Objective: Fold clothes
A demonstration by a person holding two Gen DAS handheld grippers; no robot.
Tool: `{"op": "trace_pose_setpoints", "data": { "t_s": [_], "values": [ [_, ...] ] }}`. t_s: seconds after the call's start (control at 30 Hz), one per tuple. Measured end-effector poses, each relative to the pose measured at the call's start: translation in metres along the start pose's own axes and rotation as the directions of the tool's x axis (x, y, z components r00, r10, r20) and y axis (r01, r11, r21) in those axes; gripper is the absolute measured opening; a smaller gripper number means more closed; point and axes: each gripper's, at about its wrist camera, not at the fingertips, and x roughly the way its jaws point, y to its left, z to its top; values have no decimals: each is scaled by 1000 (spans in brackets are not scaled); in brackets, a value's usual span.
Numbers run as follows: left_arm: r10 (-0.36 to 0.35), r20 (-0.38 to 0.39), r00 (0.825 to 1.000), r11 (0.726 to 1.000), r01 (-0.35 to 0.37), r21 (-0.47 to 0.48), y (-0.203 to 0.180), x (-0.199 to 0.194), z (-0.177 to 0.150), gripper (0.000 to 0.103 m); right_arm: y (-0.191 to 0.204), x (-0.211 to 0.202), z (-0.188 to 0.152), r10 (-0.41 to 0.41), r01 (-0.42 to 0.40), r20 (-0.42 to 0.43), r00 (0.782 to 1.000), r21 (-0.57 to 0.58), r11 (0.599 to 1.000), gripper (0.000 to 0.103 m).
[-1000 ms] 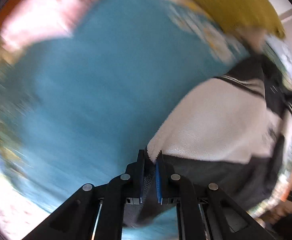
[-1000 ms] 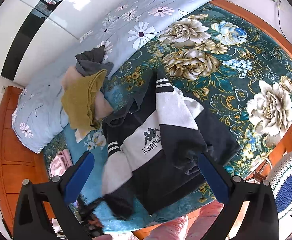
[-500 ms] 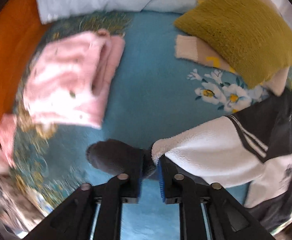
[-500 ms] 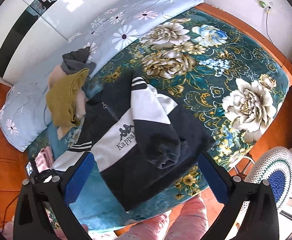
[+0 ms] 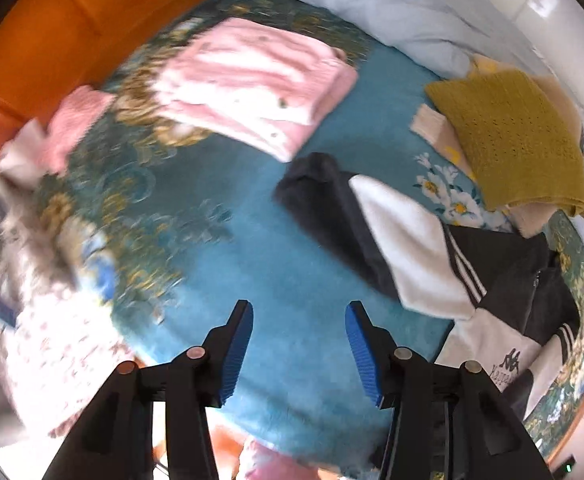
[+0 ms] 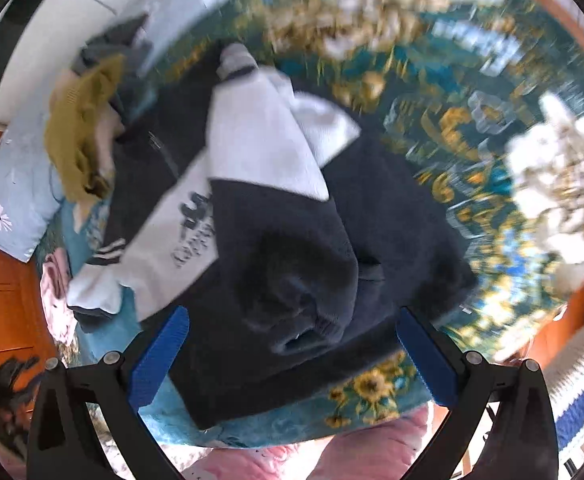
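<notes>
A: Where is the garment lying, and how are the two grippers set?

B: The black-and-white sweatshirt (image 6: 276,216) is spread on the bed (image 5: 252,280), beside a folded pink garment (image 5: 252,80) and a mustard knit (image 5: 520,140). One sleeve (image 5: 372,224) is stretched out sideways over the teal blanket; the other sleeve (image 6: 292,272) is laid across the dark body, cuff toward the bed's near edge. The left gripper (image 5: 298,350) is held above the blanket with its jaws apart and nothing between them. The right gripper (image 6: 292,360) is held over the folded-in cuff, jaws wide apart, also empty.

A: Which step is judged to be in hand?

B: The sleeves are being dealt with, it seems: one is folded in, one is laid out flat.

A: And what is called for next?

B: Probably the outstretched sleeve is to be gripped near its dark cuff and carried over the chest; the fleece is thick and limp, so a firm bite is needed
</notes>
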Motion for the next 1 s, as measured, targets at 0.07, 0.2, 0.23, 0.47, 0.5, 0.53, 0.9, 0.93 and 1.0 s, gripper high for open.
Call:
{"op": "trace_pose_setpoints", "data": {
  "t_s": [0.07,0.2,0.23,0.47,0.5,0.53,0.9,0.93,1.0],
  "values": [
    [31,37,999,996,-34,79,1,-25,-16,52,-7,32,13,7,-9,-62,998,-28,1000,103],
    [105,93,990,994,-107,14,6,-75,-55,56,-15,76,35,2,-17,-172,985,-89,996,77],
    [110,89,990,994,-109,-13,3,-82,-65,56,-19,85,40,17,-35,-214,977,-79,996,64],
    [26,11,1000,991,-24,-129,-48,-97,-130,56,-24,74,51,130,-200,-379,916,-151,968,16],
    [4,-7,1000,992,-5,-129,-57,-95,-136,56,-29,65,57,149,-219,-379,913,-149,964,13],
    [-1,-15,1000,993,0,-114,-69,-94,-140,56,-37,51,67,166,-235,-369,914,-151,960,7],
    [-11,-26,1000,999,9,-53,-134,-96,-154,56,-120,-98,239,-226,259,128,966,-481,837,7],
    [-5,-26,1000,999,4,-53,-135,-97,-155,56,-128,-100,256,-256,298,153,955,-474,829,7],
    [13,-28,1000,999,-14,-48,-136,-98,-155,56,-144,-95,291,-296,337,162,941,-440,832,7]
  ]
}}
